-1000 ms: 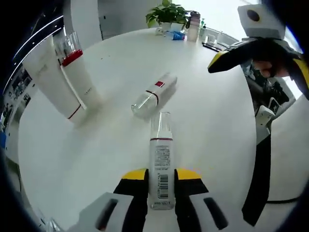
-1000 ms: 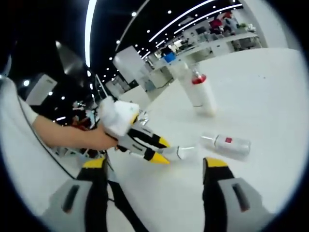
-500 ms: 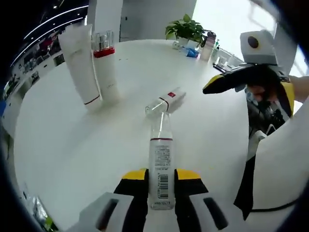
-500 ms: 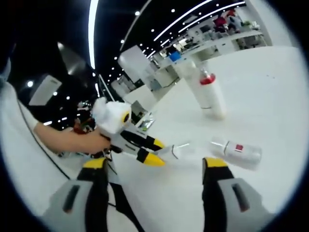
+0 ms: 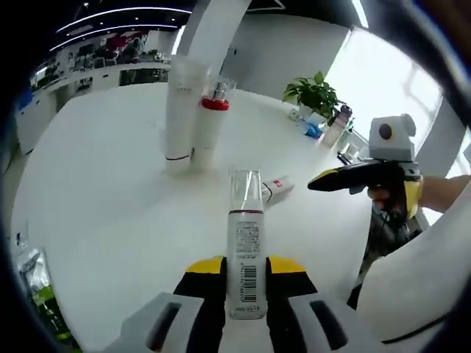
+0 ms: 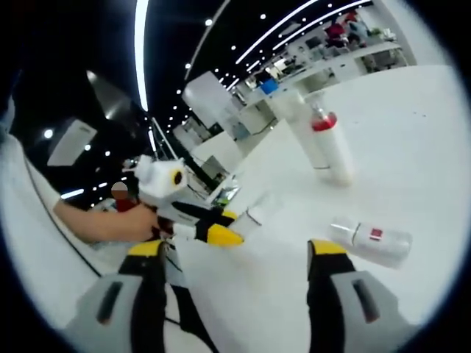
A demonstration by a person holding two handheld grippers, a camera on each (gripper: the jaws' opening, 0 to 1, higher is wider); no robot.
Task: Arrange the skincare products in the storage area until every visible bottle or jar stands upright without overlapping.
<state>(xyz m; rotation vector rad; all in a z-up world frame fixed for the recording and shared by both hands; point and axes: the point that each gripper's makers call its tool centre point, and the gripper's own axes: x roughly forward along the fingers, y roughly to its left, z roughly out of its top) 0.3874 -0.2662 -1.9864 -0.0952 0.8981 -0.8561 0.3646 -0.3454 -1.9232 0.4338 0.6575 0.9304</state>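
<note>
Left gripper view: barcoded bottle label

My left gripper has grey jaws with black inner faces and yellow tips. My right gripper looks the same. I wear a white sleeve.

white bottle with black barcode and clear cap, red-collared white bottle, yellow-tipped left gripper
</note>
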